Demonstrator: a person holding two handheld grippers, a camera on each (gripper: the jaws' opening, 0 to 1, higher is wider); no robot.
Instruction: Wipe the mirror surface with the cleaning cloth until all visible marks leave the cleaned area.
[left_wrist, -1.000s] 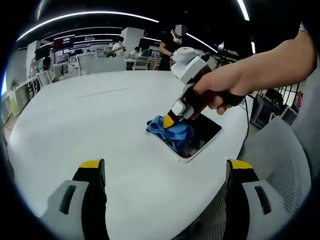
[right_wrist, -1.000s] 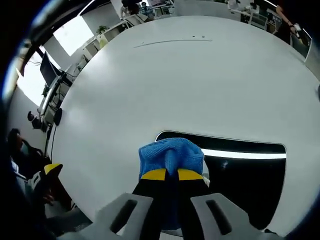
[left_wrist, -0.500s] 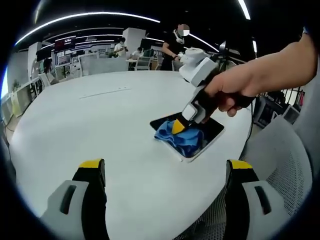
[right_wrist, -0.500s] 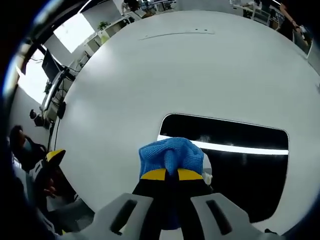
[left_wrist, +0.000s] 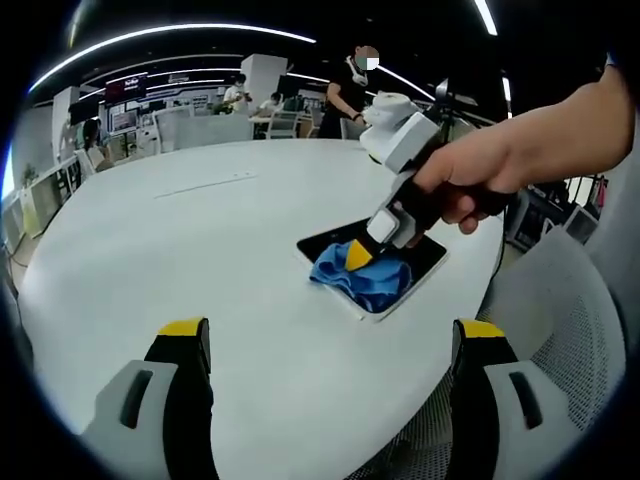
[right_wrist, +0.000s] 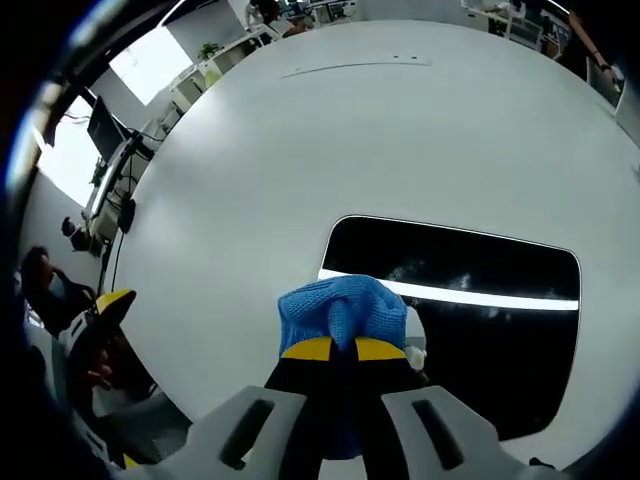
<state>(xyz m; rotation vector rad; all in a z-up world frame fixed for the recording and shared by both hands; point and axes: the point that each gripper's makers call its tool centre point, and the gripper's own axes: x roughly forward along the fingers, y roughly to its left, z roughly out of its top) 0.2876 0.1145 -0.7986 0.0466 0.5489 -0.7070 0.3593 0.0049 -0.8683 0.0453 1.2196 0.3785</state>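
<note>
Right gripper (right_wrist: 342, 349): jaws pinched tight on bunched blue cloth (right_wrist: 343, 311); yellow tips touching it both sides. In left gripper view, same gripper (left_wrist: 358, 254) angled down onto cloth (left_wrist: 362, 281), held by person's hand (left_wrist: 470, 180).
Cloth: pressed on mirror (right_wrist: 470, 330), at near-left part of glass in right gripper view; covers edge closest to left gripper in left gripper view.
Mirror: dark rect., lying flat on white tabletop (right_wrist: 330, 150), near tabletop edge; also seen at (left_wrist: 425, 258). Reflects bright light strip across glass. Faint pale specks on glass just beyond cloth; can't tell if marks or reflections.
Left gripper (left_wrist: 330, 345): jaws spread wide, nothing between, above bare tabletop (left_wrist: 180, 230), well apart from mirror.
Chair (left_wrist: 560, 310): grey mesh, beside tabletop edge, right side of left gripper view.
Background: office desks, people standing far behind (left_wrist: 350, 85).
</note>
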